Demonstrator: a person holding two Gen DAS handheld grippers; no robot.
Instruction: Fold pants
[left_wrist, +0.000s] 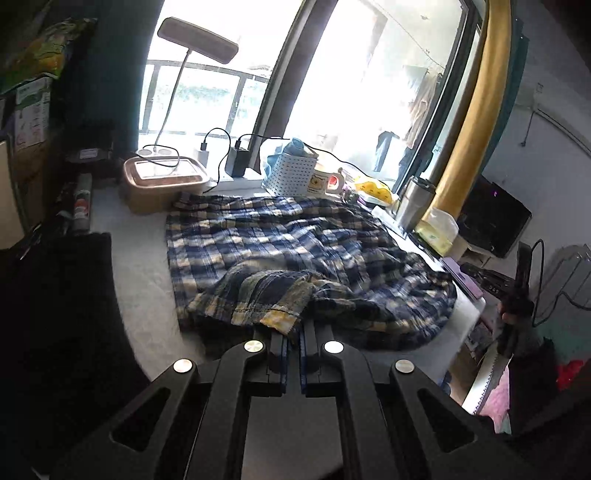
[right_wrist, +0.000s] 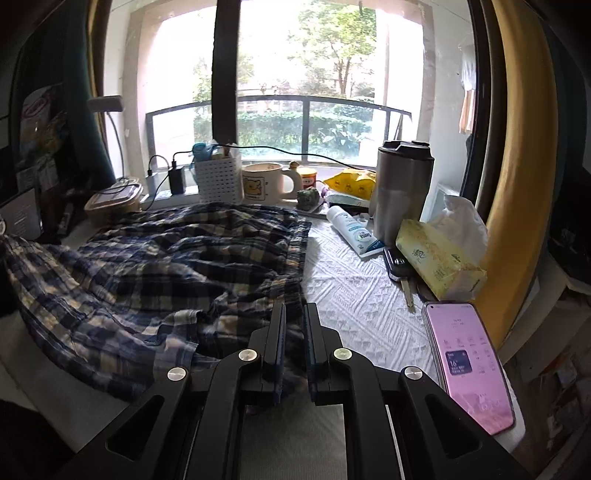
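Observation:
Blue, white and yellow plaid pants (left_wrist: 280, 251) lie spread and rumpled on the white textured table cover (right_wrist: 354, 295). They also show in the right wrist view (right_wrist: 166, 266). My left gripper (left_wrist: 294, 334) is shut on a hem end of the pants, lifted and folded over toward the middle. My right gripper (right_wrist: 294, 314) is shut on the near right edge of the pants, with cloth pinched between the pads.
Along the window sill stand a brown lidded box (left_wrist: 162, 177), a white perforated basket (right_wrist: 218, 181), a mug (right_wrist: 262, 182) and a steel tumbler (right_wrist: 402, 192). A tissue pack (right_wrist: 439, 258), a tube (right_wrist: 354, 230), a key (right_wrist: 399, 269) and a phone (right_wrist: 469, 365) lie to the right.

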